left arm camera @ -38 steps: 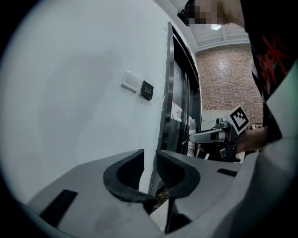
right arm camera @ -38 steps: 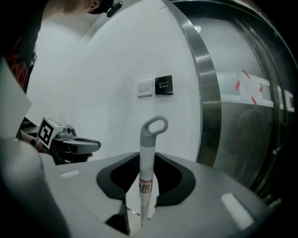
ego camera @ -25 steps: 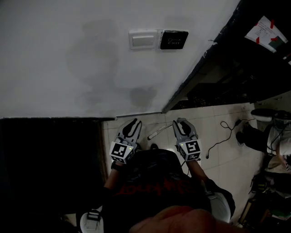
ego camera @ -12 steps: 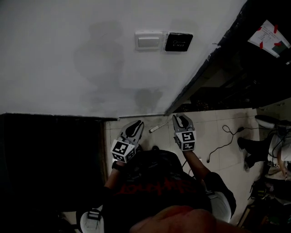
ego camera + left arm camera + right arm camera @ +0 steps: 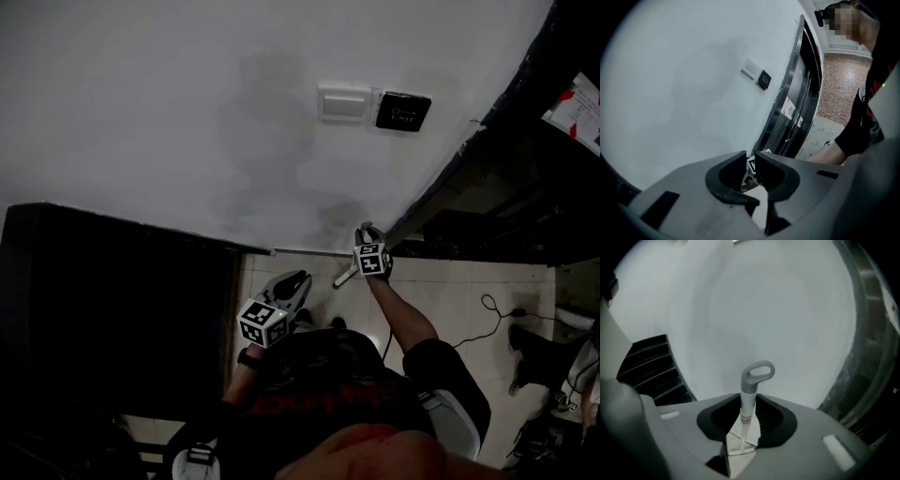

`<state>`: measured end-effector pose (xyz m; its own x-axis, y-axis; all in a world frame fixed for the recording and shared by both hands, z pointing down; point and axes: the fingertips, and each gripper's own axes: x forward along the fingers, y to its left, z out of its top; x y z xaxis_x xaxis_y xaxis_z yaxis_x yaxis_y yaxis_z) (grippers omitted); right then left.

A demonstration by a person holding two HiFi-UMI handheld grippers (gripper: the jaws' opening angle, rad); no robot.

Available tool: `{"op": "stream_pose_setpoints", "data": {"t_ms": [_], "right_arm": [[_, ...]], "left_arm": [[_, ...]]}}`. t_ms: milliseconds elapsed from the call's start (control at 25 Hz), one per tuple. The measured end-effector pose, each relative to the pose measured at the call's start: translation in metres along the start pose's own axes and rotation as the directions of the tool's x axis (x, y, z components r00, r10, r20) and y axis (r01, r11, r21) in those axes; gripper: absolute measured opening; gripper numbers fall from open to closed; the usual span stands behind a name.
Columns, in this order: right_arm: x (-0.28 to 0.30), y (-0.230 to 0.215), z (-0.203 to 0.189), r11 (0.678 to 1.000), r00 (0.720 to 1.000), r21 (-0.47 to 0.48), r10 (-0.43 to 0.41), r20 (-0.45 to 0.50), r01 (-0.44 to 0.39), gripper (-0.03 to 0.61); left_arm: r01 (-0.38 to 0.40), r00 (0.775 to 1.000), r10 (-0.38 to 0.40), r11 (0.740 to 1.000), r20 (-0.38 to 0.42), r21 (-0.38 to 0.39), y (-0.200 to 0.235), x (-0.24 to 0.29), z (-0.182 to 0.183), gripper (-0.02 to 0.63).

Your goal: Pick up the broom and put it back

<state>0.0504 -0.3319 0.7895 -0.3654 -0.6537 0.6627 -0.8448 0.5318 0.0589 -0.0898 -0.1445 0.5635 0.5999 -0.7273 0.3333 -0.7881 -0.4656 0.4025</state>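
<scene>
The broom (image 5: 343, 277) lies on the tiled floor at the foot of the white wall; only a short white piece of its handle shows in the head view. My right gripper (image 5: 367, 231) is low over that handle, arm stretched forward. In the right gripper view the white handle (image 5: 747, 405) runs through the narrow gap of the right gripper (image 5: 749, 401), its grey loop end (image 5: 758, 372) beyond the tips. No pad visibly presses on it. My left gripper (image 5: 302, 278) hangs nearer my body. Its jaws (image 5: 750, 161) stand narrowly apart and hold nothing.
A white switch plate (image 5: 344, 101) and a black panel (image 5: 402, 111) sit on the wall above. A dark metal door frame (image 5: 469, 150) runs down the right. Black steps (image 5: 651, 366) fill the left side. A cable (image 5: 487, 323) lies on the tiles.
My right gripper has dropped toward the floor and reached forward over the broom handle by the wall. The left gripper has rolled and shifted slightly, with its jaws closer together.
</scene>
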Motion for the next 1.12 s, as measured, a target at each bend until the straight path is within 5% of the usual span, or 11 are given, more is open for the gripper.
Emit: {"op": "stream_pose_setpoints", "data": {"t_ms": [120,200,280,400,520,640,800,1000,1120], "right_arm": [[0.031,0.001,0.021,1.000,0.999,0.008,0.029,-0.022,-0.029,0.104],[0.039,0.003,0.036,0.994,0.998,0.092,0.051,0.022,-0.053,0.231],[0.031,0.004,0.053,0.980,0.988,0.178,0.065,0.143,-0.090,0.284],[-0.004,0.005,0.081,0.969,0.947,0.206,0.067,0.315,-0.138,0.232],[-0.058,0.021,0.087,0.969,0.920,0.192,0.071,0.386,-0.155,0.120],[-0.127,0.052,0.066,0.972,0.915,0.169,0.084,0.394,-0.162,0.000],[-0.221,0.109,0.042,0.979,0.902,0.082,0.136,0.411,-0.185,0.000],[-0.336,0.167,-0.025,0.986,0.936,0.116,0.077,0.345,-0.124,0.000],[-0.386,0.216,-0.044,0.986,0.932,0.117,0.070,0.355,-0.118,0.000]], "left_arm": [[-0.069,0.998,0.069,0.997,-0.007,-0.019,-0.004,-0.019,-0.011,0.051],[-0.133,0.991,0.134,0.989,0.012,-0.067,-0.007,-0.036,-0.019,0.051],[-0.189,0.981,0.193,0.975,0.026,-0.118,-0.013,-0.055,-0.031,0.051],[-0.236,0.970,0.241,0.958,0.011,-0.163,-0.014,-0.073,-0.053,0.051],[-0.238,0.971,0.236,0.964,-0.025,-0.120,-0.020,-0.082,-0.070,0.051],[-0.217,0.976,0.214,0.973,-0.037,-0.083,-0.031,-0.090,-0.078,0.049],[-0.130,0.991,0.129,0.991,-0.032,-0.018,-0.043,-0.107,-0.092,0.044],[0.020,1.000,-0.020,0.999,0.019,-0.030,-0.061,-0.151,-0.116,0.005],[0.125,0.991,-0.125,0.992,0.043,0.001,-0.083,-0.192,-0.122,0.005]]}}
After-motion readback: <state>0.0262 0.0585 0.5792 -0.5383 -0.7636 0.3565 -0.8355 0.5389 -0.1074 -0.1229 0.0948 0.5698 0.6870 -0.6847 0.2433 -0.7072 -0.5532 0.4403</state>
